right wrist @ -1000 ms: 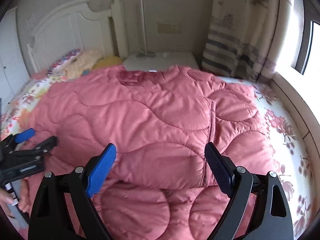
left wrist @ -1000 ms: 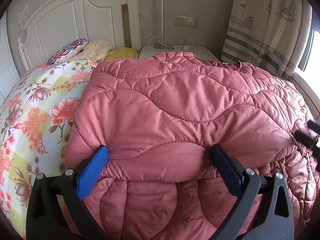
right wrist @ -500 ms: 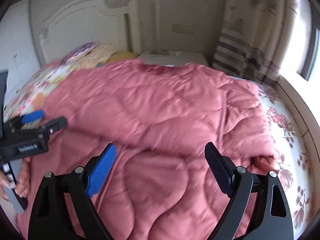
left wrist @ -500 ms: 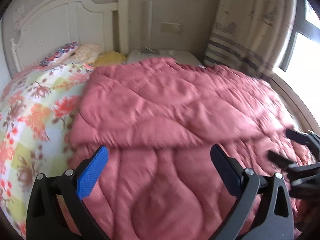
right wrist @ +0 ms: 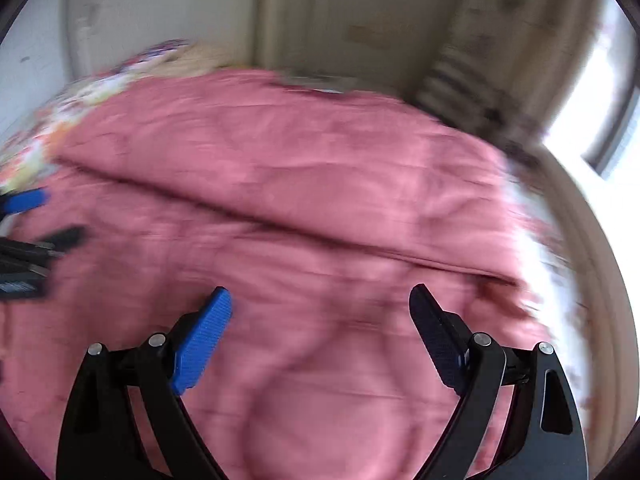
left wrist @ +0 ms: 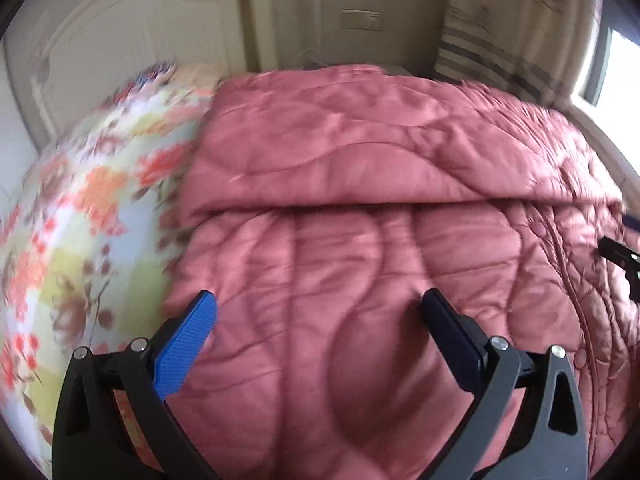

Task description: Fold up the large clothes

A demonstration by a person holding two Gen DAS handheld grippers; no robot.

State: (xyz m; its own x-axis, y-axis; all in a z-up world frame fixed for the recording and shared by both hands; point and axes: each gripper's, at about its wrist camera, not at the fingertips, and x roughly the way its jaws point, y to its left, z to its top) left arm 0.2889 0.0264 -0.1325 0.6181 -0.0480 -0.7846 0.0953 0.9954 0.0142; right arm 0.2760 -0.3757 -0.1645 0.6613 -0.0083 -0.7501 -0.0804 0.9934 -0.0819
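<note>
Covering most of both views, a pink quilted coat [left wrist: 360, 240] lies spread on a bed, with one padded layer folded over so that its edge runs as a ridge across the middle of each frame. To the left of the coat in the left wrist view sits a floral bedspread [left wrist: 80, 220] in orange, yellow and pale blue, blurred by motion. A white headboard [left wrist: 120, 52] fills the upper left, a beige wall with a socket plate [left wrist: 360, 20] stands at top centre, and a striped curtain [left wrist: 500, 40] hangs at the upper right beside a bright window [left wrist: 616, 76].

At the bottom of that frame the left gripper [left wrist: 318, 316] hangs over the coat with its fingers spread wide and nothing between the pads. The right gripper [right wrist: 320, 312] shows the same in its own view: fingers wide apart, pads clear of the fabric. That view is heavily blurred; a white floral sheet [right wrist: 540, 248] shows at the right edge.
</note>
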